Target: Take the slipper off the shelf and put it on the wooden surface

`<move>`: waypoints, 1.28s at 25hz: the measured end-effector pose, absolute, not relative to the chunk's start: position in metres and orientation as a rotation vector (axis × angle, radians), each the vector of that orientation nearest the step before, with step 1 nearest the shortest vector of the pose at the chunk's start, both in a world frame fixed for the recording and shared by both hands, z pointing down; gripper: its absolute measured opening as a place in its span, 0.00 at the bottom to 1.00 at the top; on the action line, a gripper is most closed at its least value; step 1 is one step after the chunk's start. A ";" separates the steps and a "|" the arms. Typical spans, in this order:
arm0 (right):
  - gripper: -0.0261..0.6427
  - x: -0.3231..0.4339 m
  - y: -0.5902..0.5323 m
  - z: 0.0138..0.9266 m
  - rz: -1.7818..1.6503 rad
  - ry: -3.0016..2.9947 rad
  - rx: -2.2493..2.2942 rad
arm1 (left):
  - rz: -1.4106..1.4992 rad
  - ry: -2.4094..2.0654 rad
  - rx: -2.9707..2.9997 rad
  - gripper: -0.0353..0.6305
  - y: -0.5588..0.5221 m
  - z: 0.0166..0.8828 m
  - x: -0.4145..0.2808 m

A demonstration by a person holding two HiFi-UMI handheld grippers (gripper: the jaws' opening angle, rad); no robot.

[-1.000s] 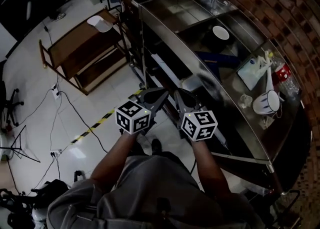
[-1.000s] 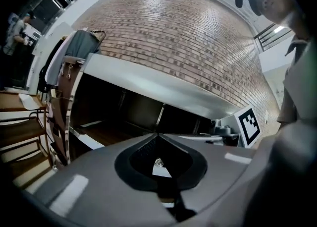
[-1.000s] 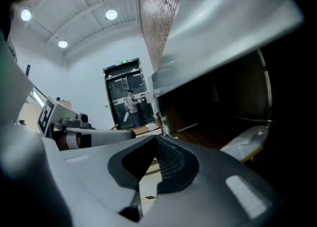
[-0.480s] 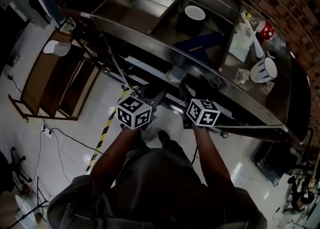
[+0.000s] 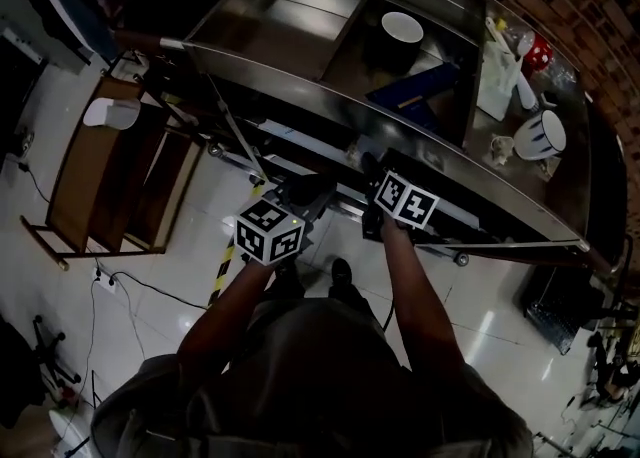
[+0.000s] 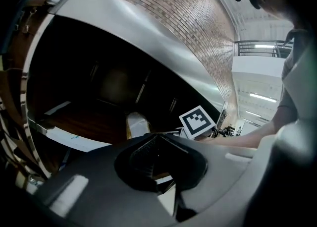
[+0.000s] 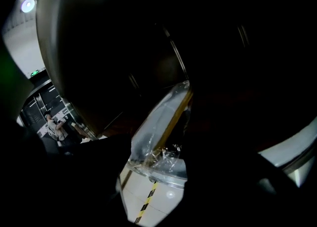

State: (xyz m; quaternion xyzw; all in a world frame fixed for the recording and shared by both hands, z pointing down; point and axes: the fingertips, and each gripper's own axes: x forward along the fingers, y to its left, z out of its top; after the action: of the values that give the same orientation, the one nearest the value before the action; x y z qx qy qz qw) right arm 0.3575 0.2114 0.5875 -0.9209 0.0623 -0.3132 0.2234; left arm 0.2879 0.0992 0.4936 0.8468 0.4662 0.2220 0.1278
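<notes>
Under the steel counter (image 5: 330, 96), the right gripper (image 5: 372, 168) has just opened its jaws wide around, not touching, a pale plastic-wrapped shape, probably the slipper (image 7: 161, 127), on the low shelf (image 6: 89, 122). Reach farther in before closing. The left gripper (image 5: 305, 189) has its jaws together, empty.
</notes>
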 end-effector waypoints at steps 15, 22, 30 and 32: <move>0.18 0.366 0.195 0.564 -0.780 0.376 -2.644 | 0.589 1.170 2.541 0.01 0.078 0.486 0.286; 0.12 0.344 0.167 0.536 -0.735 0.657 -2.687 | 0.512 0.943 2.619 0.01 0.055 0.481 0.271; 0.12 0.311 0.103 0.519 -0.733 1.048 -2.639 | 0.430 0.585 2.684 0.01 -0.011 0.479 0.241; 0.12 0.300 0.081 0.519 -0.750 1.135 -2.614 | 0.409 0.510 2.697 0.01 -0.034 0.477 0.234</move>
State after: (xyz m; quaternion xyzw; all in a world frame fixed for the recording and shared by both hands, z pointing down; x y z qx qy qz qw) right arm 0.3005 0.0806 0.5190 -0.8828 0.3834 -0.2534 0.0971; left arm 0.2339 -0.0335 0.4766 0.9556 0.1805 0.1449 0.1821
